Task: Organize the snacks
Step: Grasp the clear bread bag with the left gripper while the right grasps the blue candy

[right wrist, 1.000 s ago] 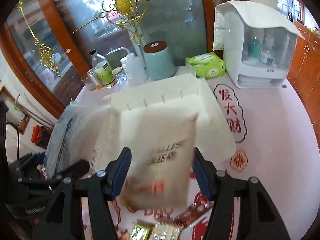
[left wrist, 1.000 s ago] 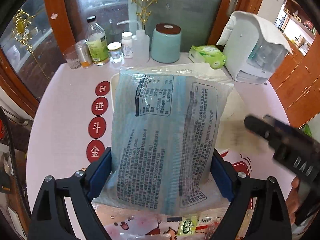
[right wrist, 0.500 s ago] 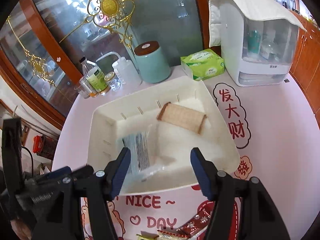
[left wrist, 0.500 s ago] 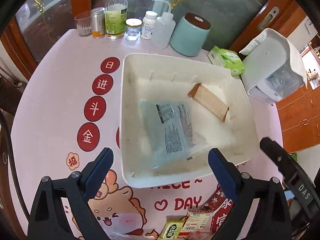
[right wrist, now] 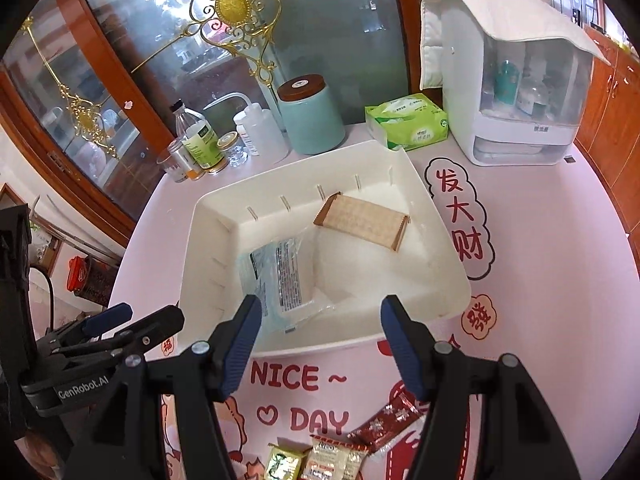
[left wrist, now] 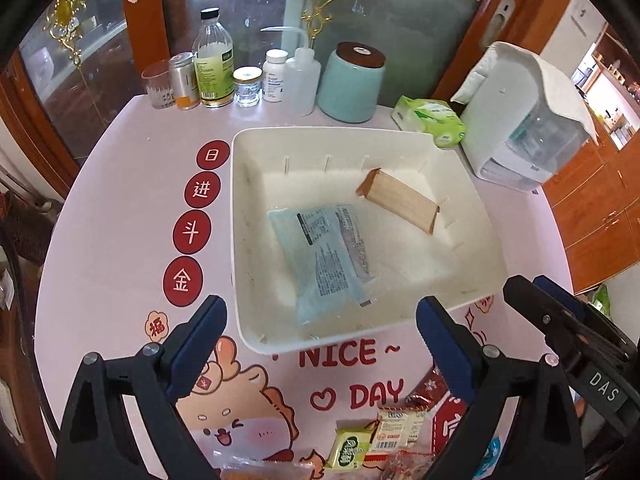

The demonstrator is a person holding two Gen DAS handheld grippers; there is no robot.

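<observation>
1 white bin [left wrist: 460, 184] on the tabletop [left wrist: 120, 208] holds 2 snacks: 1 blue packet [left wrist: 324, 260], 1 tan cracker pack [left wrist: 400, 200]. 3 small snack packets [right wrist: 340, 452] lie near me outside it. My left tool [left wrist: 320, 328] gapes wide, just opened, empty; right tool [right wrist: 320, 324] open, empty.

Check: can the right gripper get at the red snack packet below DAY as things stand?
Probably yes. The right gripper is open and empty, and the red snack packet lies flat on the mat just beneath it, nothing on top; other packets sit beside it.
</observation>
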